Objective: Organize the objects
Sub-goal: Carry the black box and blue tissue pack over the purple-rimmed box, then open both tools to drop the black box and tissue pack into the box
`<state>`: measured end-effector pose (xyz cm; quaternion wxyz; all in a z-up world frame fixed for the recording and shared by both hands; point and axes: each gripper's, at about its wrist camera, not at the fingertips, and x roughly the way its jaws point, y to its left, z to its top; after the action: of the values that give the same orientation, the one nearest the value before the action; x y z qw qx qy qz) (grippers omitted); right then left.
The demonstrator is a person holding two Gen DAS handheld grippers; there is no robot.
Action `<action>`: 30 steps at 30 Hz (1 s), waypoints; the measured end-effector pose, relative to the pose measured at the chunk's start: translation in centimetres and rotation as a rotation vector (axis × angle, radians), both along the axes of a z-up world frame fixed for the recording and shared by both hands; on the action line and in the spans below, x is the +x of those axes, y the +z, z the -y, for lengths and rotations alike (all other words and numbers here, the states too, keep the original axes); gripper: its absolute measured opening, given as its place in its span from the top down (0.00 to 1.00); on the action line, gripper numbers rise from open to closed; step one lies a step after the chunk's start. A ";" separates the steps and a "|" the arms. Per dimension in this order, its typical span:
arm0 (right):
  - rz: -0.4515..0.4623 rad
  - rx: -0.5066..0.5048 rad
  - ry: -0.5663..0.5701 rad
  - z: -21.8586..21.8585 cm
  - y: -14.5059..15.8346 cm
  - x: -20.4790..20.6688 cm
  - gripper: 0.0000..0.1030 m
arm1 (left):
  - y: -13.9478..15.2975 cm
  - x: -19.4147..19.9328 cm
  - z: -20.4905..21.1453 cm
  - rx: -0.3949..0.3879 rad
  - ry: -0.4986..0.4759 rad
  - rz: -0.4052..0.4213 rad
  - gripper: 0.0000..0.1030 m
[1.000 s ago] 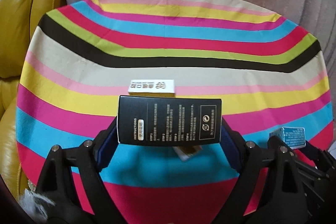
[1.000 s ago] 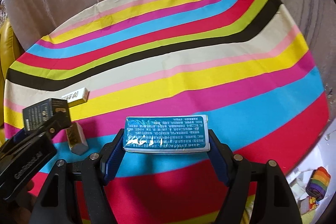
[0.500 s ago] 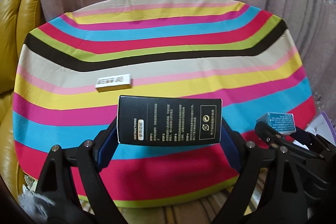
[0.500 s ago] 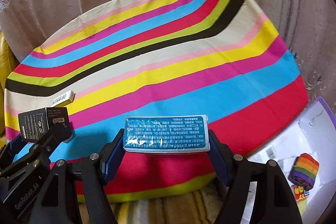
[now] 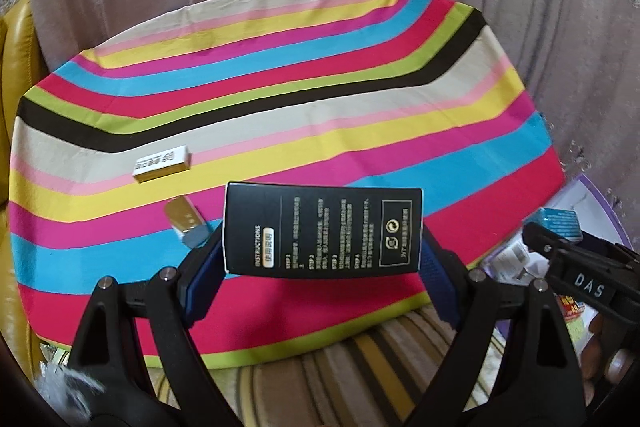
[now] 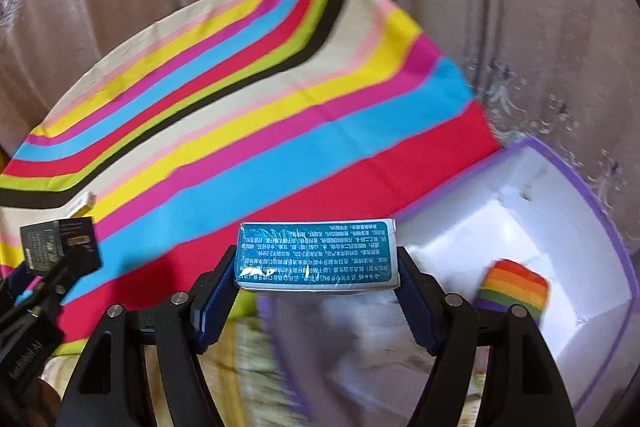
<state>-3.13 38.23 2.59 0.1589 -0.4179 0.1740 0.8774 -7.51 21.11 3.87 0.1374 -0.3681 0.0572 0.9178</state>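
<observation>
Striped surface (image 5: 280, 115): cloth-covered.
Purple-rimmed bin (image 6: 560, 187), white inside, beyond the surface's right edge; rainbow block (image 6: 514, 287) within.
Black box (image 5: 322, 229): clamped by its short ends in left hand-held gripper (image 5: 320, 259), above the near edge. Likely light, stiff card; crushable if squeezed.
Blue box (image 6: 316, 255): clamped endwise in right hand-held gripper (image 6: 316, 291), over the bin's near rim. Film wrap, probably slippery.
White box (image 5: 161, 164): lying flat near the left edge.
Gold packet (image 5: 185, 219): just nearer than the white box.
</observation>
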 end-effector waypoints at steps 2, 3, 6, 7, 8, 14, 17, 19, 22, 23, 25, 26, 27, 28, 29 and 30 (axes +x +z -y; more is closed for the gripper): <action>0.012 -0.015 -0.025 -1.4 -0.4 1.1 0.28 | 0.1 0.4 -0.7 -0.008 -0.021 -0.002 0.14; 0.018 -0.032 -0.041 -2.3 -0.6 1.8 0.28 | 0.1 0.6 -1.2 -0.011 -0.036 -0.002 0.14; 0.030 -0.042 -0.087 -4.4 -1.0 3.3 0.28 | 0.2 1.4 -2.8 -0.015 -0.085 0.001 0.14; 0.034 -0.037 -0.102 -5.0 -1.1 3.7 0.28 | 0.2 1.7 -3.5 -0.016 -0.109 0.004 0.14; 0.036 -0.033 -0.112 -5.4 -1.0 4.2 0.28 | 0.2 2.1 -4.2 -0.028 -0.134 0.000 0.14; 0.041 -0.027 -0.171 -7.9 -1.0 6.2 0.28 | 0.3 4.1 -7.7 -0.046 -0.260 0.010 0.14; 0.049 -0.026 -0.206 -8.8 -1.0 6.7 0.28 | 0.4 5.3 -9.3 -0.053 -0.331 0.005 0.14; 0.051 -0.032 -0.219 -9.3 -1.2 7.0 0.27 | 0.5 6.0 -10.0 0.000 -0.410 0.032 0.13; 0.054 -0.034 -0.230 -9.6 -1.1 7.4 0.24 | 0.6 7.2 -11.2 0.014 -0.506 0.039 0.07; 0.054 -0.034 -0.235 -9.7 -1.1 7.6 0.23 | 0.7 7.5 -11.3 0.008 -0.512 0.030 0.05; 0.052 -0.034 -0.241 -9.9 -1.2 7.7 0.22 | 0.8 7.8 -11.4 0.010 -0.521 0.019 0.04; 0.051 -0.033 -0.244 -10.0 -1.1 7.8 0.21 | 0.9 7.8 -11.4 0.015 -0.520 0.020 0.04; 0.051 -0.032 -0.245 -10.0 -1.1 7.9 0.21 | 0.9 7.6 -11.2 0.022 -0.513 0.024 0.03; 0.052 -0.034 -0.247 -10.0 -1.1 7.9 0.21 | 1.0 7.4 -11.0 0.029 -0.504 0.030 0.03; 0.052 -0.035 -0.246 -10.1 -1.1 8.0 0.21 | 1.0 7.1 -10.7 0.040 -0.494 0.038 0.03; 0.052 -0.036 -0.245 -10.0 -1.1 8.0 0.21 | 1.2 6.9 -10.2 0.057 -0.479 0.043 0.03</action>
<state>4.85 48.24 1.49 0.2619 -0.4191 0.2353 0.8369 -0.63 31.35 5.04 0.3626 -0.3594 0.1139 0.8523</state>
